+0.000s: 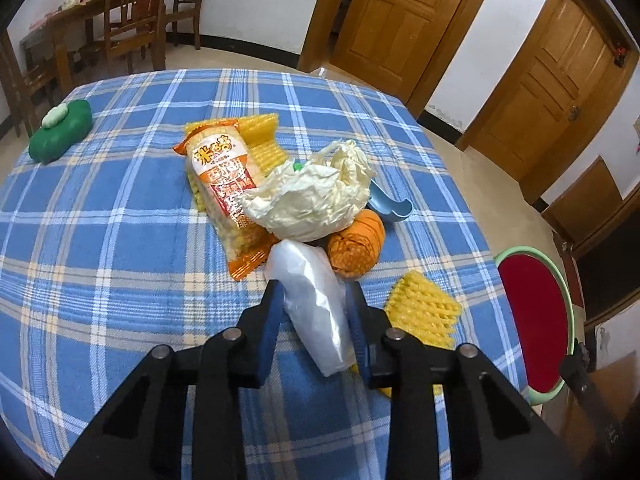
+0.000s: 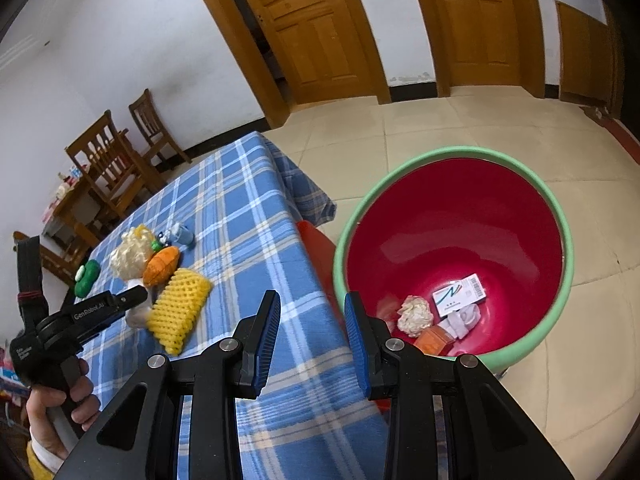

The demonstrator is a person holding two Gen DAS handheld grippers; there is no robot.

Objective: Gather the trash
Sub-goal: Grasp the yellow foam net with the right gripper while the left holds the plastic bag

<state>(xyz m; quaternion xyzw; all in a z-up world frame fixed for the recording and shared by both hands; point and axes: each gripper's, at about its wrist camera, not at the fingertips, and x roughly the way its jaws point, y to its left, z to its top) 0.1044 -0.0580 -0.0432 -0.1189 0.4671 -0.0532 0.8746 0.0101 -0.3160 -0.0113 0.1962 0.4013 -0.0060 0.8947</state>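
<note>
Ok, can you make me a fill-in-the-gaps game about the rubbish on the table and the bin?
1. The left gripper has its jaws shut on a crumpled ____ plastic bag.
2. The bin is red inside with a ____ rim.
3. The tablecloth is checked ____ and white.
4. The right gripper holds ____.

Missing words: white; green; blue; nothing

Home dining room: worktop under blue plaid tablecloth (image 1: pixel 120 220), wooden dining chairs (image 1: pixel 136 20) by a second cluttered table, panelled wooden doors (image 1: pixel 400 20), beige tiled floor (image 2: pixel 440 128), white walls.
</note>
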